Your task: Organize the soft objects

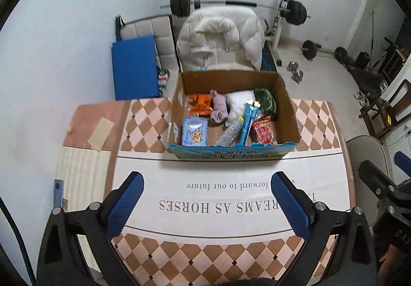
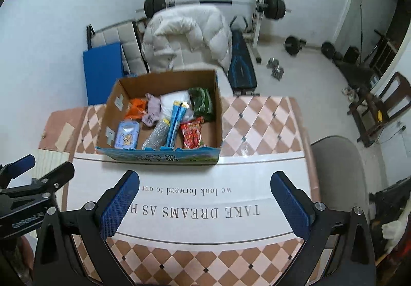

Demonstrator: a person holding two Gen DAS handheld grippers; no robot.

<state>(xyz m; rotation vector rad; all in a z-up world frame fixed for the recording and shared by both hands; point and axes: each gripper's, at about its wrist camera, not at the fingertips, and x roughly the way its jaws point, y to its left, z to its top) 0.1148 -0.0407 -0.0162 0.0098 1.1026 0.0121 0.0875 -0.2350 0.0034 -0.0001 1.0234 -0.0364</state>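
An open cardboard box (image 1: 287, 116) (image 2: 218, 116) stands on the table beyond both grippers. Inside lie an orange cloth (image 1: 201, 103) (image 2: 136, 107), a purple sock (image 1: 218, 107) (image 2: 152, 110), a white soft bundle (image 1: 239, 101) (image 2: 173, 101), a green packet (image 1: 265, 99) (image 2: 201, 102), a blue wipes pack (image 1: 194, 132) (image 2: 127, 135), a silver scrubber (image 1: 228, 133) (image 2: 156, 135), a blue stick pack (image 1: 249, 119) (image 2: 174, 124) and a red snack bag (image 1: 263, 130) (image 2: 192, 133). My left gripper (image 1: 206, 202) and right gripper (image 2: 205, 202) are open and empty above the table, short of the box.
The table (image 1: 231, 260) (image 2: 257, 119) has a checkered cloth with a white printed band. A chair with a white puffy jacket (image 1: 221, 34) (image 2: 185, 31) stands behind it. A grey chair (image 2: 339, 165) stands right. A weight bench and barbells (image 1: 295, 11) fill the back.
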